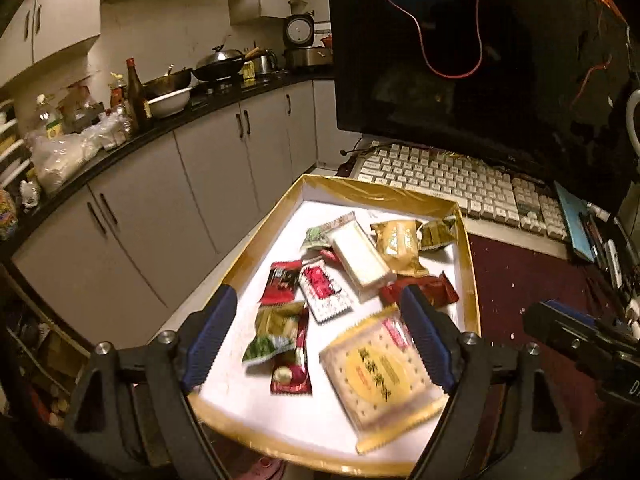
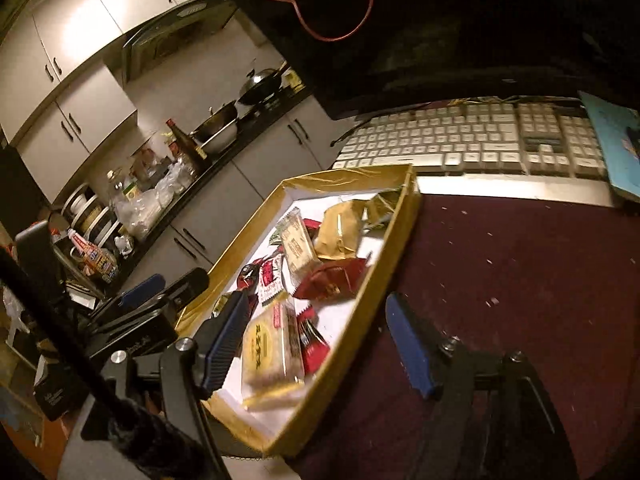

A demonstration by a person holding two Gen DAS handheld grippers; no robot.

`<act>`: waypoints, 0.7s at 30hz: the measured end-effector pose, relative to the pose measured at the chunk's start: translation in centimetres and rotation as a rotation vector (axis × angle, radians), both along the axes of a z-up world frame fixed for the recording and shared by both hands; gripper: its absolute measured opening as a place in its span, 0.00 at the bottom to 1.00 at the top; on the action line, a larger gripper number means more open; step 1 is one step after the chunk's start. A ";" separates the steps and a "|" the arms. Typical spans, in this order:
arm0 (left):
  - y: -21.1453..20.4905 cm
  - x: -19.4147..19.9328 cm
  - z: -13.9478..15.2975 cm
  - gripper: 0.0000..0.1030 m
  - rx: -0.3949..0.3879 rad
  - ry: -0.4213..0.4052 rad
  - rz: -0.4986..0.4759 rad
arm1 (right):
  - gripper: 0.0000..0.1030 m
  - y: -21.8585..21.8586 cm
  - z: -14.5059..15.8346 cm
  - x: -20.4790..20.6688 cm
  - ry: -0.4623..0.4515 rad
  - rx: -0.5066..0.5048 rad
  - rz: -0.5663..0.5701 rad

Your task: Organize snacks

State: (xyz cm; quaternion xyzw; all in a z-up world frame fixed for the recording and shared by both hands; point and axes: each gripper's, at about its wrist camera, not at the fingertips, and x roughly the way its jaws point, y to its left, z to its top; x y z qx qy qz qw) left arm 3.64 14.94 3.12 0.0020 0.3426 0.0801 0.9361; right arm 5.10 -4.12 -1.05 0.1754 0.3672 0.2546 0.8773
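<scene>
A gold-rimmed box (image 1: 404,193) with a white floor holds several wrapped snacks; it also shows in the right wrist view (image 2: 348,320). Nearest is a square cracker pack with a yellow label (image 1: 380,372), which also shows in the right wrist view (image 2: 266,354). Further in lie a white bar (image 1: 360,258), a gold pack (image 1: 400,246), red packs (image 1: 318,286) and a green pack (image 1: 272,330). My left gripper (image 1: 316,328) is open and empty, hovering over the box's near half. My right gripper (image 2: 320,330) is open and empty above the box's right rim.
The box sits on a dark red tabletop (image 2: 520,264). A white keyboard (image 1: 452,182) and a dark monitor (image 1: 480,52) stand behind it. Kitchen cabinets (image 1: 160,208) and a cluttered black counter (image 1: 120,128) lie to the left.
</scene>
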 end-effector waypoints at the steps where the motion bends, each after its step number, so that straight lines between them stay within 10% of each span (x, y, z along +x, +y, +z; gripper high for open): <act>1: -0.4 -0.3 0.0 0.82 0.012 0.002 0.001 | 0.69 0.2 0.1 -0.3 -0.003 -0.007 0.000; 21: -1.0 -4.7 -0.1 0.82 0.120 0.012 0.024 | 0.70 2.9 0.7 -4.7 -0.057 -0.098 0.013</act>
